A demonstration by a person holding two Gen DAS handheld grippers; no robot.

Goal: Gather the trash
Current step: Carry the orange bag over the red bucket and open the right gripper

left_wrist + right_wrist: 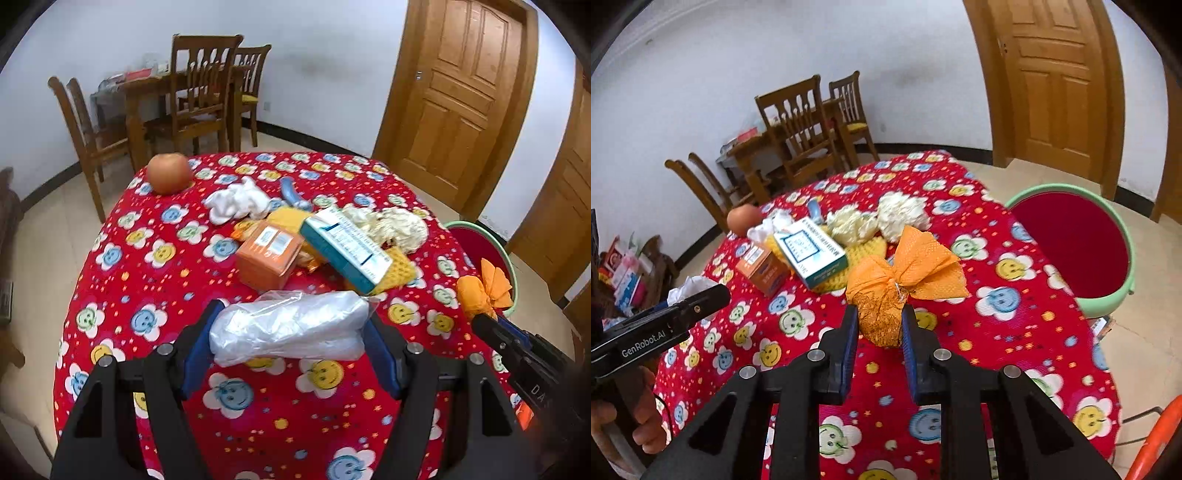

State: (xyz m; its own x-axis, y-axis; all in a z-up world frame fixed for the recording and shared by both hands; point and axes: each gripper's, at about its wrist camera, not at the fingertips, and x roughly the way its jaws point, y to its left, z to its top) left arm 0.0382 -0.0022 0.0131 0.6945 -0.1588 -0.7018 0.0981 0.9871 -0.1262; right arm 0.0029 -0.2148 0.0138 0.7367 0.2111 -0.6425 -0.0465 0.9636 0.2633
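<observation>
Right tongs [879, 321] grip the orange wrapper [905, 273]; the bin [1123, 291] lies off the worktop's [1015, 332] right edge, nearer them. Left tongs [291, 332] grip a plastic bag [288, 325].

A crumpled clear plastic bag [290, 326] is pinched between the left tongs [295, 325], lying crosswise above the bench [147, 288]. An orange net wad [886, 314] with a flared orange paper top is gripped by the right tongs [880, 325] and held over the bench near its right edge. On the bench lie a white tissue wad [238, 201], two cream paper wads [397, 227] side by side, an orange box [267, 254] upright, and a teal-and-white box [345, 251] tilted against a yellow wrapper [397, 269]. A green-rimmed bin [1075, 247] with red inside stands just beside the bench's right side.
</observation>
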